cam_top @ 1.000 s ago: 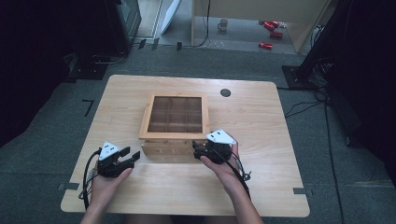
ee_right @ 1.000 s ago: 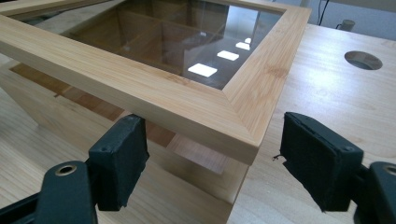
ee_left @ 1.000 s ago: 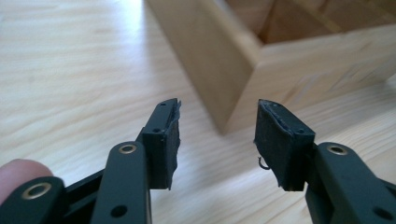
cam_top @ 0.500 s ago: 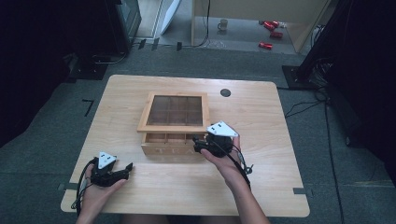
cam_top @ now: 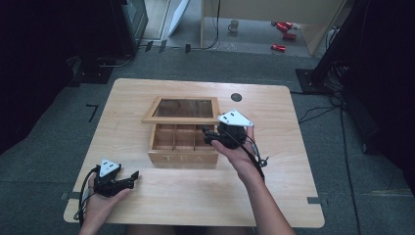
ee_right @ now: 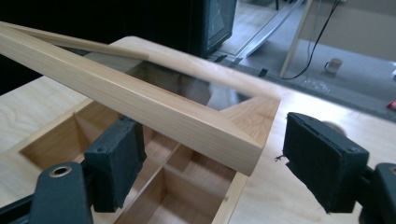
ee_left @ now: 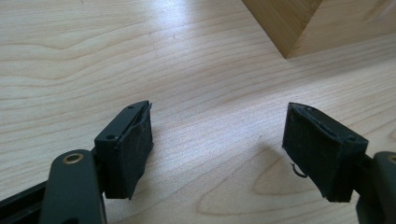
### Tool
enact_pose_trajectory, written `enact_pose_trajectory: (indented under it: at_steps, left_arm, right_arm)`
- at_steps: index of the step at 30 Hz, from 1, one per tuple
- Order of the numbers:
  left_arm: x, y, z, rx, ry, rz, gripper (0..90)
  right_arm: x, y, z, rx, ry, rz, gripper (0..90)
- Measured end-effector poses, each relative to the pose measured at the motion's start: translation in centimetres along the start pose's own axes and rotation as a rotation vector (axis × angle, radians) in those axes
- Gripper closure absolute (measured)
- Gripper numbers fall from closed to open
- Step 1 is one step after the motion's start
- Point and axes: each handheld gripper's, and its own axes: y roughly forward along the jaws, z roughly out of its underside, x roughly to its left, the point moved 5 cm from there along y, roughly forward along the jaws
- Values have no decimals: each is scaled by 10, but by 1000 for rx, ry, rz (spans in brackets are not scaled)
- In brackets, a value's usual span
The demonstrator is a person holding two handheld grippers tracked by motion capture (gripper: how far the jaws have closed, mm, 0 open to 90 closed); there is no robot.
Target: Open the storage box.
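Right gripper (ee_right: 210,154) wide open under the raised lid (ee_right: 140,109) of the tea box (cam_top: 182,147) mid-table, one pad beneath the front edge. Left gripper (cam_top: 117,181) wide open, empty, low over the table (ee_left: 187,70) near its front left corner. Box compartments (ee_right: 163,186) seen close from the right gripper view.

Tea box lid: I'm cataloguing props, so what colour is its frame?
Light natural wood around a dark glass pane; the lid shows best in the right gripper view.
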Motion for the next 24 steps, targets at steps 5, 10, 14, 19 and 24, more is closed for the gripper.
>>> enact_pose_trajectory:
  at_steps: [5,10,14,19,24]
  left_arm:
    - [0,0,0,0,0,-2,249]
    - [-1,0,0,4,4,-5,251]
    - [-1,0,0,2,5,11,250]
    - [-1,0,0,1,4,18,250]
    - [-1,0,0,-1,0,25,250]
  right_arm:
    - [-6,4,-19,-25,-25,7,214]
    - [-14,9,-37,-53,6,-1,214]
    - [-20,14,-47,-72,28,-16,214]
    - [-28,21,-58,-83,40,-8,227]
    - [-36,30,-66,-108,66,-14,248]
